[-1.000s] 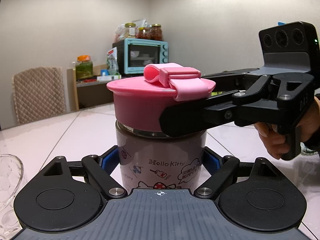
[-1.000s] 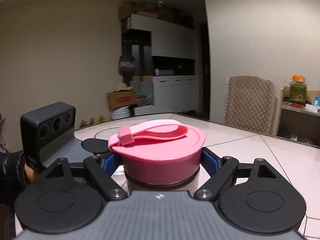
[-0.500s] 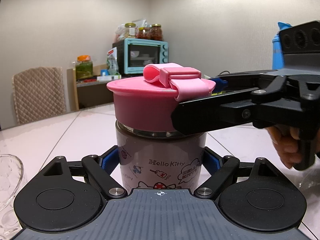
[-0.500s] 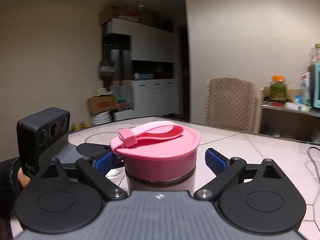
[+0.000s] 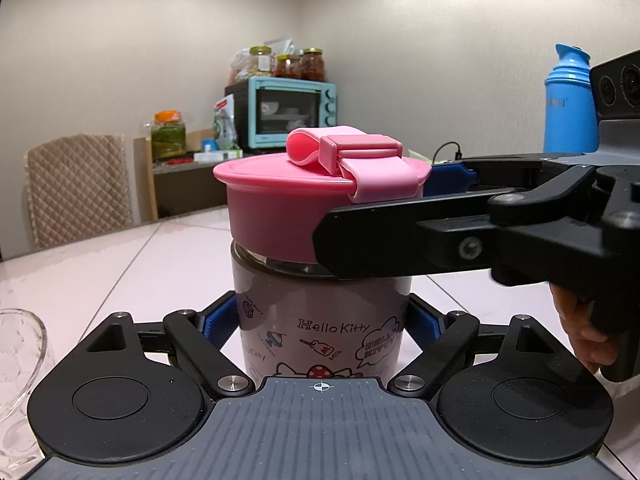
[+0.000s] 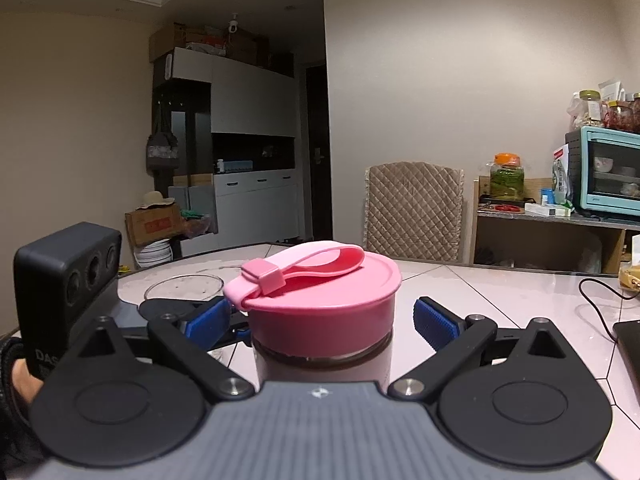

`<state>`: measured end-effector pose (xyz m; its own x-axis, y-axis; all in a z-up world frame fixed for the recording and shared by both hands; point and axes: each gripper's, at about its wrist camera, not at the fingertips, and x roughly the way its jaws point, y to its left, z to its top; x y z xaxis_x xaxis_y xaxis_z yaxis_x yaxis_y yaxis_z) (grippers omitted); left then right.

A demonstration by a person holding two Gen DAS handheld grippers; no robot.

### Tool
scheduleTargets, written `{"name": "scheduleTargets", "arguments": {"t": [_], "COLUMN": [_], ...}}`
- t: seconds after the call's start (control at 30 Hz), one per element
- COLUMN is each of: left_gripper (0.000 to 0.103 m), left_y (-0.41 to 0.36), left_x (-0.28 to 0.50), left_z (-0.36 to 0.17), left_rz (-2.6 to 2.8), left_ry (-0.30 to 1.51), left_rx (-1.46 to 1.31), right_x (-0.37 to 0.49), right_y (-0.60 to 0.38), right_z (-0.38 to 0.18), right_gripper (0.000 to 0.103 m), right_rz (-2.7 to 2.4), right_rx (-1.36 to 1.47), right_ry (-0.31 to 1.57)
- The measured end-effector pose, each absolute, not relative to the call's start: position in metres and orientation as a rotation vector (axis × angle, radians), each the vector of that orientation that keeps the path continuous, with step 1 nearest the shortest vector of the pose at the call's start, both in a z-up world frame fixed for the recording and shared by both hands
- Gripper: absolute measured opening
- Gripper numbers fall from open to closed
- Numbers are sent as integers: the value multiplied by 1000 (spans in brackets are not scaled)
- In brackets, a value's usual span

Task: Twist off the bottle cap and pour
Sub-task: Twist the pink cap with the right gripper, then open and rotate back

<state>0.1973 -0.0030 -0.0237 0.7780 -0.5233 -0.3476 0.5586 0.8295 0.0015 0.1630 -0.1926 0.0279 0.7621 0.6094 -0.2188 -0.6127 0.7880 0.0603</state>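
A pink Hello Kitty bottle (image 5: pixel 320 320) stands upright on the white table (image 5: pixel 120 272). My left gripper (image 5: pixel 320 316) is shut on its body, a blue pad pressed on each side. The pink cap (image 5: pixel 288 208), with a strap loop on top, sits on the bottle's neck. My right gripper (image 6: pixel 320 320) comes in from the right at cap height. Its jaws are opening, the cap (image 6: pixel 328 304) lies between them, and a gap shows at each blue pad (image 6: pixel 434 322). In the left wrist view its near finger (image 5: pixel 400 232) crosses the front of the cap.
A clear glass bowl (image 6: pixel 184 288) stands on the table beyond the bottle, at the left edge in the left wrist view. A blue thermos (image 5: pixel 568 100) stands at the right. A black cable (image 6: pixel 600 300) and a dark flat device (image 6: pixel 628 344) lie at the right. A padded chair (image 6: pixel 414 212) stands behind.
My right gripper's jaws have let go of the cap and spread apart, and the gripper has swung around the cap. The left gripper and the bottle have stayed still.
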Motion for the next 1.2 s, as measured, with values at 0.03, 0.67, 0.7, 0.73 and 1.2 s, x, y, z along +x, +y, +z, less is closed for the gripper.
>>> {"name": "scheduleTargets", "arguments": {"t": [0.03,0.67,0.7,0.73,1.2], "left_gripper": [90,90,90,90,90], "left_y": [-3,-3,-3,-3,-3], "left_x": [197,198,198,198,198], "left_z": [-24,-24,-24,-24,-24], "left_rz": [-586,-586,-586,-586,-586], "left_ry": [344,344,344,344,344], "left_rx": [107,106,106,106,107], "right_x": [163,163,162,162,159], "right_y": [-193,-178,-177,-177,-172], "right_z": [28,24,24,24,22], "right_gripper": [99,99,99,99,86], "right_rz": [664,575,571,567,569], "right_rx": [-10,1,2,6,-4], "right_ry": [233,235,235,235,237]}}
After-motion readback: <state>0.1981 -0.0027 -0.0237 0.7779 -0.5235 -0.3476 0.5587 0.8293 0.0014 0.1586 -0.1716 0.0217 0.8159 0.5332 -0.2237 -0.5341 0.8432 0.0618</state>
